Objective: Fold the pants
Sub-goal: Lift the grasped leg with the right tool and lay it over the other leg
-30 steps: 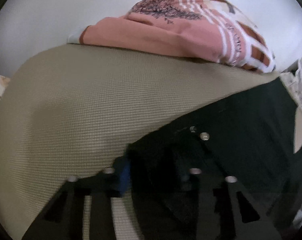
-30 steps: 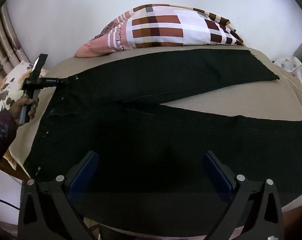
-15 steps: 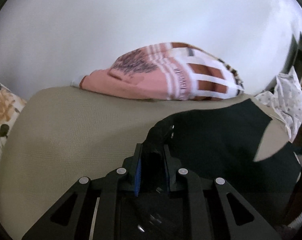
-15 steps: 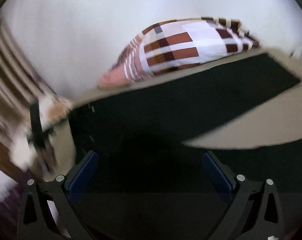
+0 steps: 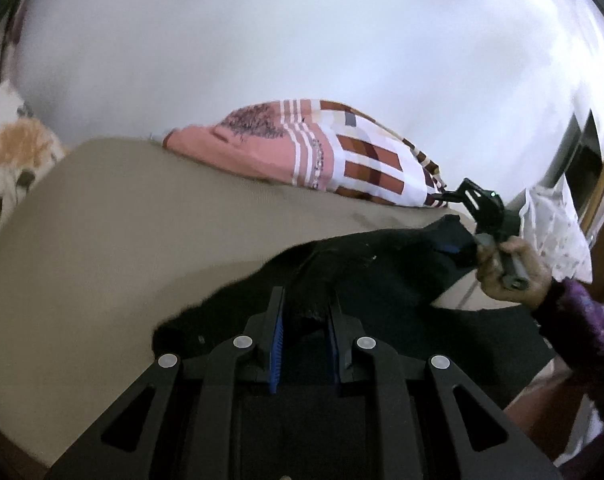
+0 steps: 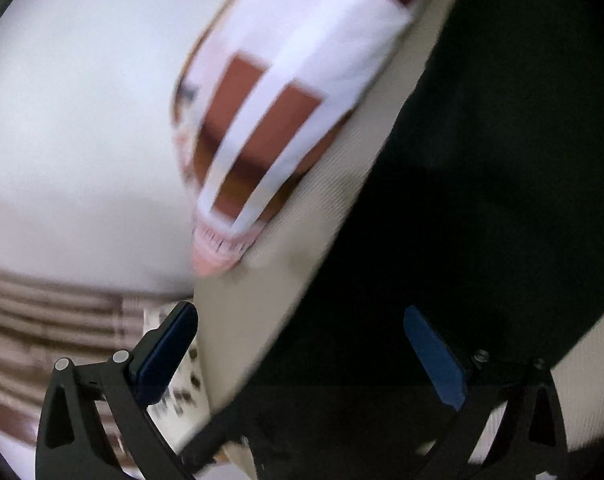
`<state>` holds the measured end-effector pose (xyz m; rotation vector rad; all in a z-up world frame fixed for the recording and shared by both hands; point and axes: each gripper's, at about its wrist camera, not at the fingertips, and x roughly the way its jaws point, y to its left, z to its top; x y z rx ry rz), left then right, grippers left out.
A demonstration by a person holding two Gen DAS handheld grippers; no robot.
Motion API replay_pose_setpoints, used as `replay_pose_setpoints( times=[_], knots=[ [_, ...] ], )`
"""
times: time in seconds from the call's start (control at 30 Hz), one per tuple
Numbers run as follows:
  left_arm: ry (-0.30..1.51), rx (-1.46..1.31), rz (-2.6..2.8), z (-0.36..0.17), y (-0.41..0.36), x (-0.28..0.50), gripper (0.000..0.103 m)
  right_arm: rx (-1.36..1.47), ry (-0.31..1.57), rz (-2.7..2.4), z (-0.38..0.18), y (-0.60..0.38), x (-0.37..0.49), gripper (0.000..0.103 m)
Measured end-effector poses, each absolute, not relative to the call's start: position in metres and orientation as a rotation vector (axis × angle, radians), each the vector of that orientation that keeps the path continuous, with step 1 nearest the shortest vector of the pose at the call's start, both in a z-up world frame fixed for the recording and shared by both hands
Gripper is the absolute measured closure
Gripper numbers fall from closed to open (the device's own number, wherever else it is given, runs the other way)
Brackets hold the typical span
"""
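Note:
Black pants point(image 5: 381, 280) lie on a beige bed point(image 5: 122, 240). My left gripper point(image 5: 303, 304) is shut on a bunched fold of the pants, which is lifted off the bed and drapes to the right. In the left wrist view a hand point(image 5: 509, 276) holds my right gripper point(image 5: 457, 246) at the far right end of the lifted fabric. The right wrist view is blurred and tilted. There my right gripper point(image 6: 298, 312) stands wide open across the edge of the pants point(image 6: 481, 160), with its pads clear of the cloth.
A checked pink, white and brown pillow point(image 5: 341, 160) lies at the back of the bed against a white wall point(image 5: 302, 40), and appears again as the pillow point(image 6: 282, 80). A flowered cloth point(image 5: 10, 160) is at the left, a white patterned cloth point(image 5: 553, 232) at the right.
My left gripper closed on the pants, then lifted and carried the fabric to the right. My right gripper rolled and swung from the near side towards the far edge by the pillow.

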<state>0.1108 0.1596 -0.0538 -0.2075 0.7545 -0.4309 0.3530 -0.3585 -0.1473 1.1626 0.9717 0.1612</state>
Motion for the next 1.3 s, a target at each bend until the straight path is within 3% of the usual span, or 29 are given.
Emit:
replay_pose_setpoints(
  times=[0.03, 0.07, 0.1, 0.17, 0.37, 0.77, 1.3],
  knots=[
    [0.773, -0.227, -0.432, -0.056, 0.16, 0.11, 0.084, 1.18, 0.964, 0.144, -0.151, -0.365, 0.355, 0.006],
    [0.779, -0.236, -0.431, -0.057, 0.16, 0.108, 0.084, 1.187, 0.958, 0.127, -0.154, -0.368, 0.357, 0.024],
    [0.784, -0.239, -0.427, -0.059, 0.159, 0.107, 0.084, 1.181, 0.967, 0.111, -0.158, -0.371, 0.359, 0.053],
    [0.795, -0.236, -0.422, -0.062, 0.159, 0.106, 0.084, 1.171, 1.003, 0.086, -0.166, -0.373, 0.361, 0.089],
    [0.818, -0.252, -0.388, -0.063, 0.167, 0.105, 0.084, 1.08, 0.944, 0.081, -0.158, -0.369, 0.331, 0.095],
    [0.878, -0.232, -0.325, -0.068, 0.184, 0.075, 0.084, 1.048, 0.861, 0.155, -0.107, -0.348, 0.197, 0.097],
    [1.022, -0.22, -0.26, -0.107, 0.203, 0.02, 0.083, 1.161, 0.993, 0.065, -0.167, -0.334, 0.051, 0.097]
  ],
)
